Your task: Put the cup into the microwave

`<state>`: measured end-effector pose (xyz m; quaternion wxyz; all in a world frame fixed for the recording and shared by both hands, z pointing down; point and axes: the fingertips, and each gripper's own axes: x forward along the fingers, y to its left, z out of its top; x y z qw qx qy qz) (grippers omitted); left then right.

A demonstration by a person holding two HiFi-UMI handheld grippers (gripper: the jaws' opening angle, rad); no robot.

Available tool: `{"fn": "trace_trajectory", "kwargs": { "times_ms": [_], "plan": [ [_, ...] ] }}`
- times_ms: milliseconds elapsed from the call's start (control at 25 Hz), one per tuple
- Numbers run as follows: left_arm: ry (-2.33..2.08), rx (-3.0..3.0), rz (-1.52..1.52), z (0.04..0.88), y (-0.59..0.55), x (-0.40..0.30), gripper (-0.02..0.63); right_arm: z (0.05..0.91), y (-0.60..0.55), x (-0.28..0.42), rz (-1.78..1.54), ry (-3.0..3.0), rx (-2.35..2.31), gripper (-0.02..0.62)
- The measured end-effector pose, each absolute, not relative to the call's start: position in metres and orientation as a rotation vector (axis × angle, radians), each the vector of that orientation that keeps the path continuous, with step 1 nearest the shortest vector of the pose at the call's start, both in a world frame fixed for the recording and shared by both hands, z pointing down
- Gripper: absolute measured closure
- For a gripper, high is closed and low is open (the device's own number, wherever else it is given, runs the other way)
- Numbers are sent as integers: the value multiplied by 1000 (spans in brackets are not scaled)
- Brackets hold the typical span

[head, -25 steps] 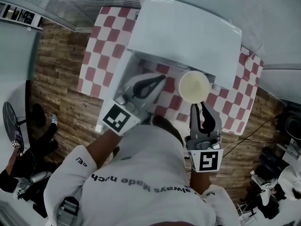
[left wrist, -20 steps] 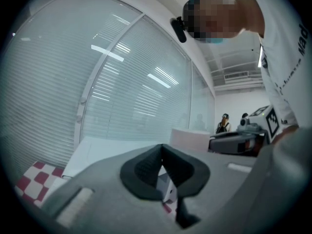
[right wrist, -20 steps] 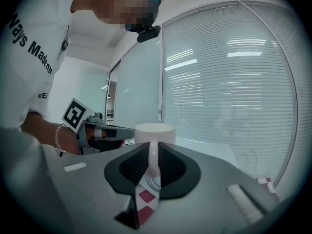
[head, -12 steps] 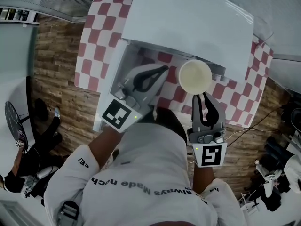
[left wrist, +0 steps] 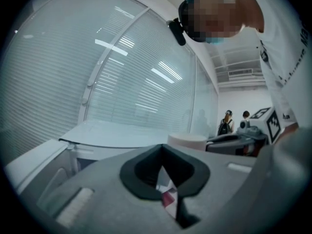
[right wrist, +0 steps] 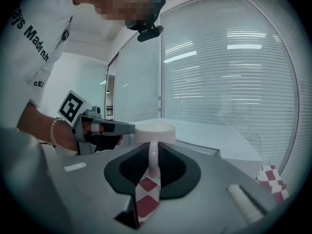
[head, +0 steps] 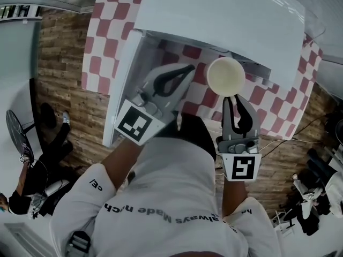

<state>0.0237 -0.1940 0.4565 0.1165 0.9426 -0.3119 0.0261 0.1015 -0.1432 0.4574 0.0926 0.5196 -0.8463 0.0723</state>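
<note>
**Cup (head: 226,75) held at microwave (head: 214,15) front, not in yet**

Right gripper (right wrist: 152,152) jaws pinch the cup by its handle, with the cup body just past the tips. Left gripper (left wrist: 163,150) jaws are pressed together, with nothing in them.

The cup hangs in the air over the checked tabletop (head: 107,36), right of the tabletop's middle. It is just before the microwave front, and the left gripper is beside it. The door (head: 122,84) stands open on the left.

Judged progress:
- **Done:** door open, cup picked up and brought to the opening.
- **Left:** carry it forward inside, set it down, let go.

The cavity floor is not visible.

The cup is upright, mouth up, long axis vertical. Its handle points back at the right gripper and the person.
</note>
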Motion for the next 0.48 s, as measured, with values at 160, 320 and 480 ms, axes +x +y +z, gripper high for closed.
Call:
{"fn": "trace_trajectory", "kwargs": {
  "times_ms": [160,320,480],
  "plan": [
    [-929,2763,80,473,-194,24,603,479,-142,102,219,-2497,1530,551],
    [-946,2763,89,490,-196,24,603,501,-145,100,203,-2486,1523,551],
    [-975,2761,91,505,-202,23,603,521,-153,100,200,-2472,1530,551]
  ]
}}
